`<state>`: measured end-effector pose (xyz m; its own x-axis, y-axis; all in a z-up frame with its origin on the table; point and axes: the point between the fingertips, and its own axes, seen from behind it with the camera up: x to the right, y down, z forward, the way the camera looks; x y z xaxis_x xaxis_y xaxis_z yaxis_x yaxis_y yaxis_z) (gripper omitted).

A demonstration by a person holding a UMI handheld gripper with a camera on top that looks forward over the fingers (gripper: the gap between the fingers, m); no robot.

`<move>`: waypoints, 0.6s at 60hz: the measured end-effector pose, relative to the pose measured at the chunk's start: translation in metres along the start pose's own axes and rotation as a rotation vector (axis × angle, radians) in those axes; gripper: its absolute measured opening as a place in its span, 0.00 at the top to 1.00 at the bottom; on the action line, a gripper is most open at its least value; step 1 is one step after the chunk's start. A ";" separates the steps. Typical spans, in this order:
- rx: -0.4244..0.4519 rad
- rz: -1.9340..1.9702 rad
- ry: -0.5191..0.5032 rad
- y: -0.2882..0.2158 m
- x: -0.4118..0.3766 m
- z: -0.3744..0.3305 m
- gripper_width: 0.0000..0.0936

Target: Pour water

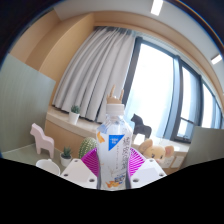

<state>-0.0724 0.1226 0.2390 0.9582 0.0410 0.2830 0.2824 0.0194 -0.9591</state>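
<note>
Left of the gripper [116, 172] and beyond it, a pale chair [42, 138] stands on the floor, with a small potted plant [67, 156] near it. A second plant [74, 112] sits on the window sill under the long curtain [100, 72]. These are well apart from the fingers, so that side looks free for a tilt.

In the middle, the water bottle [116, 150] stands upright between the two fingers. The pink pads [91, 158] lie against its sides with no gap that I can see, so I judge the gripper is closed on the bottle and carries it in the air. The cap [115, 102] seems to be on; if it is, no water can come out until it is removed.

What could go wrong: the bottle is smooth and round, so when it is tilted it may turn or slip between the pads. No cup or glass is visible, so a pour from here may spill.

To the right, beyond the fingers, some small things [160, 152] lie on a surface, too small to name. The big window [165, 85] is far behind.
</note>
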 end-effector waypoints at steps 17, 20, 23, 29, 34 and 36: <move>-0.121 0.225 -0.036 0.092 -0.017 0.012 0.65; -0.128 0.229 -0.037 0.103 -0.019 0.014 0.65; -0.136 0.239 -0.043 0.112 -0.023 0.015 0.65; -0.149 0.242 -0.052 0.129 -0.029 0.017 0.65; -0.133 0.249 -0.039 0.131 -0.027 0.015 0.65; -0.134 0.253 -0.037 0.130 -0.024 0.015 0.62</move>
<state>-0.0593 0.1387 0.1073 0.9974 0.0641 0.0328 0.0408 -0.1285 -0.9909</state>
